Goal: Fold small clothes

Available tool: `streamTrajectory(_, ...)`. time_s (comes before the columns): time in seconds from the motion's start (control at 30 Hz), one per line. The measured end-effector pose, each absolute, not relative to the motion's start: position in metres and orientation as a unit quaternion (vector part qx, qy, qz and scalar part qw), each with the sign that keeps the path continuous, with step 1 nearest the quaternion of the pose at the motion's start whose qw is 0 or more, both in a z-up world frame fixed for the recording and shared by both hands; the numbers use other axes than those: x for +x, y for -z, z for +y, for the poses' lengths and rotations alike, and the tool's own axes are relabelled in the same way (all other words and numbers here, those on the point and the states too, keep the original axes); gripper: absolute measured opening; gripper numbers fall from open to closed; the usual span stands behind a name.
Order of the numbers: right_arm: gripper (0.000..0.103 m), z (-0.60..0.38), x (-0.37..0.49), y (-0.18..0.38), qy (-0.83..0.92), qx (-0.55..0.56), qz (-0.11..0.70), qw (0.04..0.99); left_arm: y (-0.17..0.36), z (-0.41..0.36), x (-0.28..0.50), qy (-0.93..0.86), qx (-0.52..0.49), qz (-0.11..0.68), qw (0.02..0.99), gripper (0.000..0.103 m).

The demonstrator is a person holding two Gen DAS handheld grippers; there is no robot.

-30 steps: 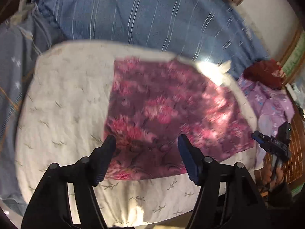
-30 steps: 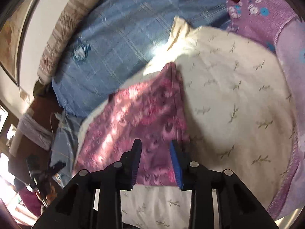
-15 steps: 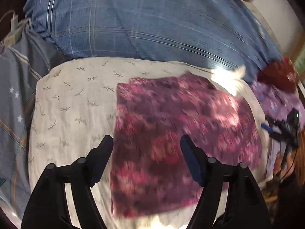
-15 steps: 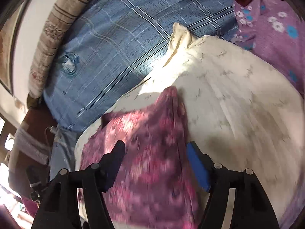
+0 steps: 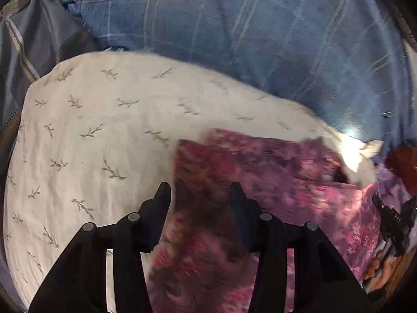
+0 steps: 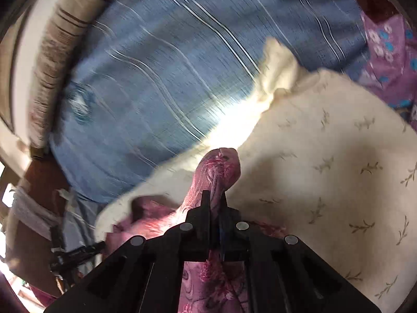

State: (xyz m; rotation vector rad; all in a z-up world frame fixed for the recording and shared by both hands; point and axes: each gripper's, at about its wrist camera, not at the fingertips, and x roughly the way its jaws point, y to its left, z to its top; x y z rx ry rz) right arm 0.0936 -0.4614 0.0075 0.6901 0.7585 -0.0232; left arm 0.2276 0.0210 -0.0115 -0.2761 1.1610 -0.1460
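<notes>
A pink floral cloth (image 5: 260, 195) lies on a cream leaf-print pillow (image 5: 104, 130). My left gripper (image 5: 200, 195) hangs over the cloth's left edge near its far corner. Its jaws are closing with that edge between them, and the pads do not press on it. My right gripper (image 6: 214, 200) is shut on the cloth's far right corner (image 6: 221, 164), which sticks up bunched beyond the fingertips. The rest of the cloth (image 6: 208, 287) trails under the right gripper. The right gripper (image 5: 391, 219) also shows at the right rim of the left wrist view.
A blue striped bedsheet (image 5: 234, 39) spreads beyond the pillow. To the right lie a purple flowered garment (image 6: 388, 52) and a dark red one (image 5: 401, 161). A striped bolster (image 6: 52, 52) runs along the wall. A grey checked cloth (image 5: 26, 52) lies at the left.
The right gripper opened, moved forward to the cloth's far right corner and shut on it, bunching it up. The left gripper moved to the cloth's far left edge and its jaws narrowed.
</notes>
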Motion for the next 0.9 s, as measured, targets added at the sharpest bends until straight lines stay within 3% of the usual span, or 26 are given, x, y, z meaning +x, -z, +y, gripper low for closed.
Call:
streamTrajectory(0.1,0.006,-0.463,0.102,0.029,0.05,0.323,0.444,0.834,0.021,0.038,0.234,0.085,-0.179,0.563,0.803,0.044)
streamTrajectory(0.13,0.013,-0.463,0.1,0.026,0.056,0.32,0.434,0.84,0.017,0.047,0.233,0.092,-0.193,0.556,0.803,0.044)
streamTrajectory(0.23,0.015,-0.453,0.089,-0.011,0.074,0.28,0.374,0.881,0.003,0.063,0.233,0.1,-0.216,0.538,0.809,0.047)
streamTrajectory(0.33,0.031,-0.426,0.099,-0.043,0.014,0.247,0.35,0.904,0.001,0.062,0.237,0.126,-0.218,0.549,0.797,0.058)
streamTrajectory(0.37,0.041,-0.411,0.107,-0.048,-0.019,0.239,0.359,0.902,0.001,0.059,0.238,0.128,-0.213,0.553,0.795,0.059)
streamTrajectory(0.6,0.042,-0.315,0.158,-0.018,-0.114,0.144,0.458,0.87,0.018,0.021,0.248,0.131,-0.167,0.586,0.782,0.058)
streamTrajectory(0.63,0.042,-0.312,0.161,-0.012,-0.11,0.137,0.468,0.866,0.016,0.016,0.246,0.131,-0.152,0.578,0.791,0.045)
streamTrajectory(0.67,0.04,-0.308,0.163,-0.007,-0.106,0.129,0.476,0.864,0.012,0.013,0.245,0.124,-0.133,0.567,0.803,0.022)
streamTrajectory(0.7,0.031,-0.303,0.163,-0.004,-0.1,0.109,0.475,0.867,0.009,0.009,0.246,0.109,-0.109,0.556,0.817,0.017)
streamTrajectory(0.83,0.014,-0.303,0.177,0.018,-0.046,0.07,0.508,0.857,0.015,0.004,0.257,0.015,-0.049,0.561,0.826,0.016)
streamTrajectory(0.87,0.013,-0.306,0.175,0.016,-0.045,0.083,0.505,0.858,0.011,0.009,0.253,0.022,-0.068,0.559,0.826,0.016)
streamTrajectory(0.9,0.02,-0.313,0.167,0.007,-0.053,0.112,0.49,0.863,0.004,0.015,0.246,0.04,-0.091,0.554,0.827,0.016)
